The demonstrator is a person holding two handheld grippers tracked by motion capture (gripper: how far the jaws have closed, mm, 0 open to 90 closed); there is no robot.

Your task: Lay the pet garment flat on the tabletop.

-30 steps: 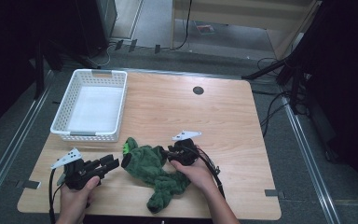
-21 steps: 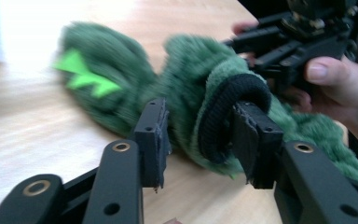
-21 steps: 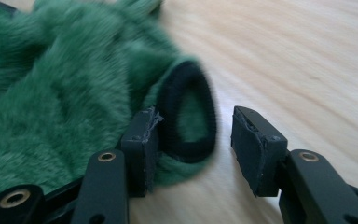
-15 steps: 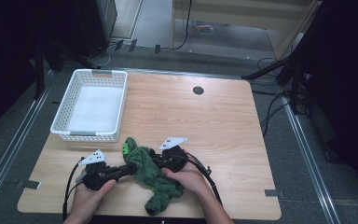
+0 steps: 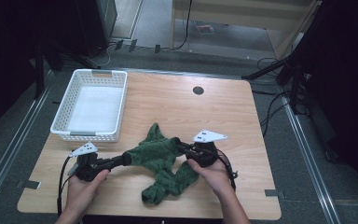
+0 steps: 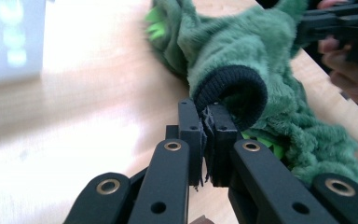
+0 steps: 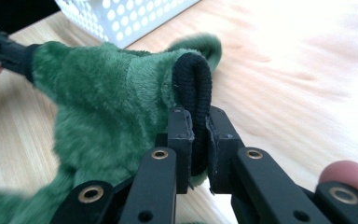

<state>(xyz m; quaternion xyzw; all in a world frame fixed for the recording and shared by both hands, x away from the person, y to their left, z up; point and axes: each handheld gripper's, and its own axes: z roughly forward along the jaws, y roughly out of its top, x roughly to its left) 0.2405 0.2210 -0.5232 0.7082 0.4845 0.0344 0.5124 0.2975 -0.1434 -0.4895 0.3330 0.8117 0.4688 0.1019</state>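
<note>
- Green plush garment (image 5: 161, 161) lies on the wooden table (image 5: 177, 105) near its front edge, stretched between the two grippers; a white basket (image 5: 92, 105) stands well apart at the back left
- left gripper (image 6: 206, 135) has just been closing; its jaws pinch one black ribbed cuff (image 6: 230, 91)
- right gripper (image 7: 198, 140) has just been closing; its jaws clamp the other black cuff (image 7: 193, 86)

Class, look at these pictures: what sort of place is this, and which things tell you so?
Probably a lab or workshop recording station: a plain wooden table on a grey floor, loose cables trailing beside it, and metal floor rails along both sides.
</note>
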